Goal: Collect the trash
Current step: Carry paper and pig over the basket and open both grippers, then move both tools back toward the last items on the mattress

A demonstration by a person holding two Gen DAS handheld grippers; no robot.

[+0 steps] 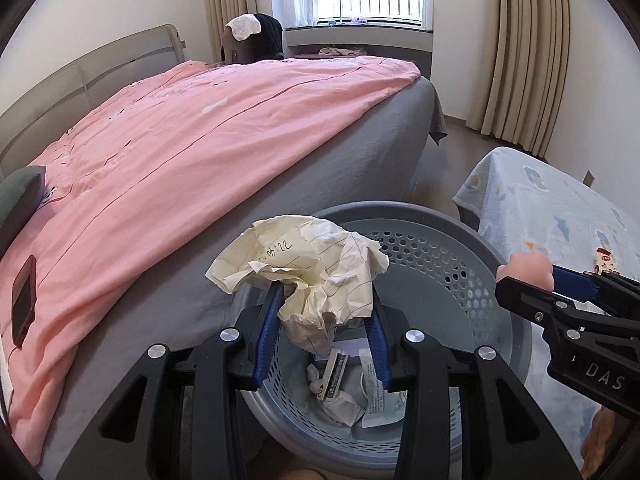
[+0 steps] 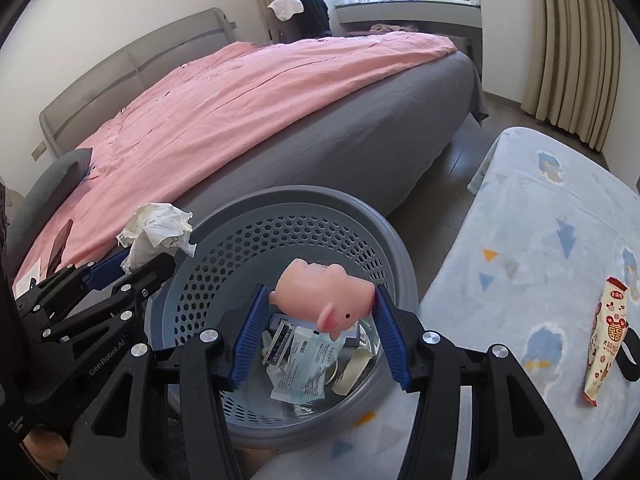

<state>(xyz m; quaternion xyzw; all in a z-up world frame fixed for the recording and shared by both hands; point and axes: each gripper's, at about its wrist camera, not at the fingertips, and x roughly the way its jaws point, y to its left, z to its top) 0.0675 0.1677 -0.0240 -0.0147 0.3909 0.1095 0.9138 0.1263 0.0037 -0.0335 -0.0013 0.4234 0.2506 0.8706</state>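
Observation:
A crumpled sheet of lined cream paper [image 1: 304, 268] hangs over the grey perforated trash basket [image 1: 436, 248], pinched between the blue pads of my left gripper [image 1: 326, 300]. In the right wrist view the same paper [image 2: 158, 228] and the left gripper [image 2: 128, 268] sit at the basket's left rim. My right gripper [image 2: 318, 304] is shut on a pink rubber pig toy [image 2: 320, 298] above the basket [image 2: 280, 216]. Wrappers and paper scraps [image 2: 304, 364] lie on the basket's bottom. In the left wrist view the right gripper [image 1: 556, 280] and the pig [image 1: 524, 268] show at the right edge.
A bed with a pink cover [image 1: 180, 148] and grey sheet borders the basket on the left; a dark phone [image 1: 23, 306] lies on it. A light blue blanket [image 2: 540, 248] lies to the right, with a red-and-white snack packet [image 2: 606, 344] on it. Curtains [image 1: 524, 52] hang at the back.

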